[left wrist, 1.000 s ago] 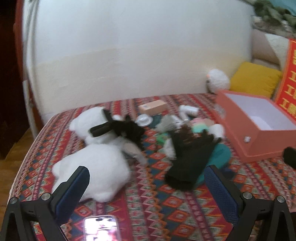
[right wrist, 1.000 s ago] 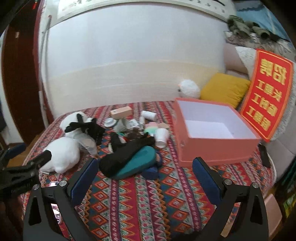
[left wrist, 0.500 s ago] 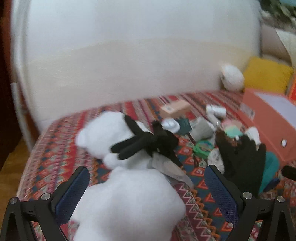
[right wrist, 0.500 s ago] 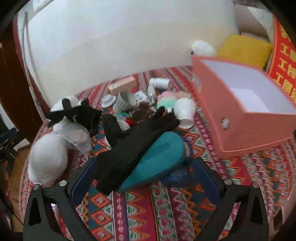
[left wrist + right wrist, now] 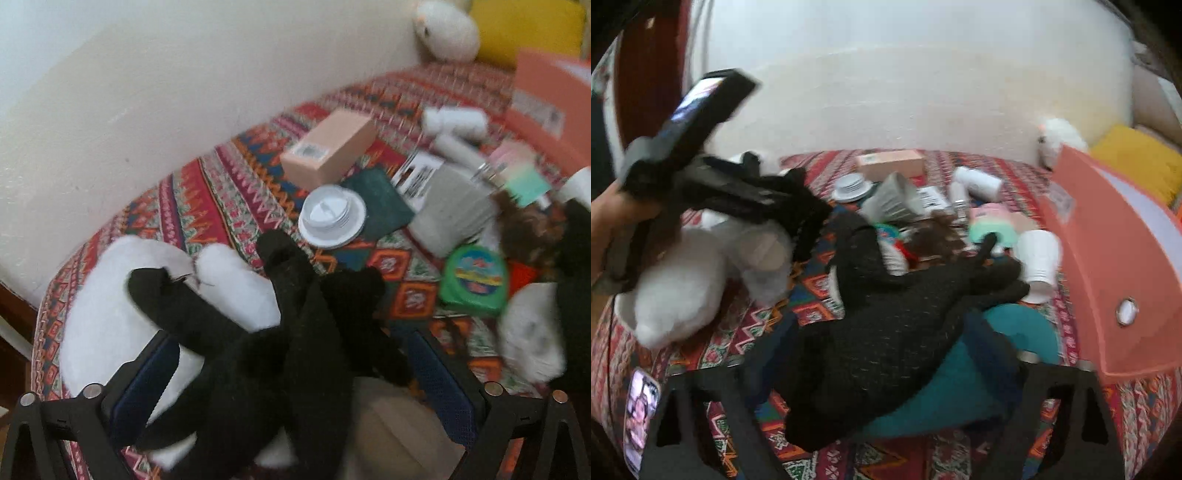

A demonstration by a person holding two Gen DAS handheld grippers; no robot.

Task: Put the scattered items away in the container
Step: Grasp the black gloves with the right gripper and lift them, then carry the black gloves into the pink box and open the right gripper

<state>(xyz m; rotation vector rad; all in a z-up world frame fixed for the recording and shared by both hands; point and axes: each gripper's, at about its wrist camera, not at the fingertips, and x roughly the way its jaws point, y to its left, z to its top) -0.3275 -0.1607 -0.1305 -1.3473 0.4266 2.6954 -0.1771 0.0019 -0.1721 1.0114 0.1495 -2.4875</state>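
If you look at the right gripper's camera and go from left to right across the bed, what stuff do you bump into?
White plush toy → black knitted glove → white paper cup → orange box.

A black glove [image 5: 295, 350] drapes a white plush toy [image 5: 103, 317] on a red zigzag-patterned bedspread [image 5: 229, 192], near a green tin [image 5: 474, 275] and salmon-pink box [image 5: 1108, 266].

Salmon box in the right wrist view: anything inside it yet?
Cannot tell; only a strip of the salmon box's pale inner wall shows, and its floor is out of view.
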